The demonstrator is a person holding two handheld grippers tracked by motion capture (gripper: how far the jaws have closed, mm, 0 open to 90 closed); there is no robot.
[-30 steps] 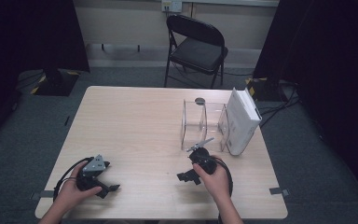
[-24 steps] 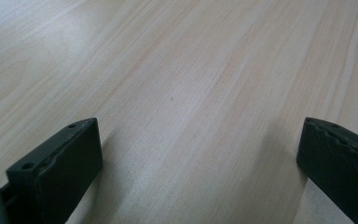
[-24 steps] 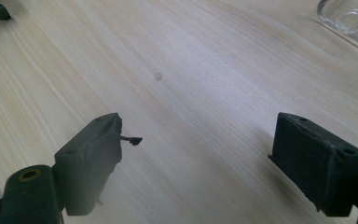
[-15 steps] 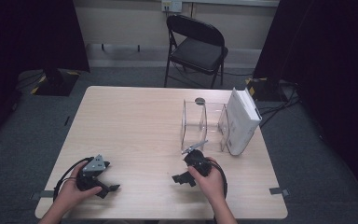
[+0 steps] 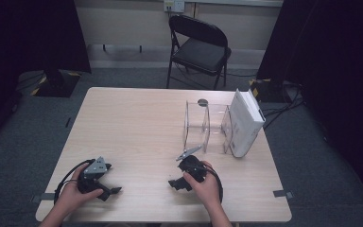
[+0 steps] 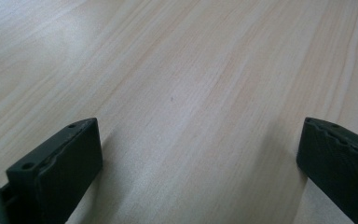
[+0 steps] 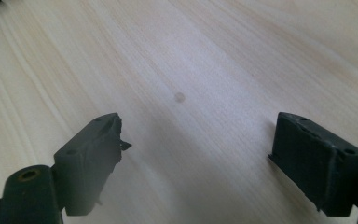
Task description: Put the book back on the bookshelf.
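1. Clear plastic rack [image 5: 207, 126] stands at the table's [image 5: 137, 118] far right, touching a white box [image 5: 244, 124].
2. Right gripper [image 5: 177, 183], claw spread wide, has backed off from the rack, nearer the person.
3. Left gripper [image 5: 109, 191], also spread, rests far left of the rack.
4. No grab looks close.

No text, label, brand, number or sign can be read.
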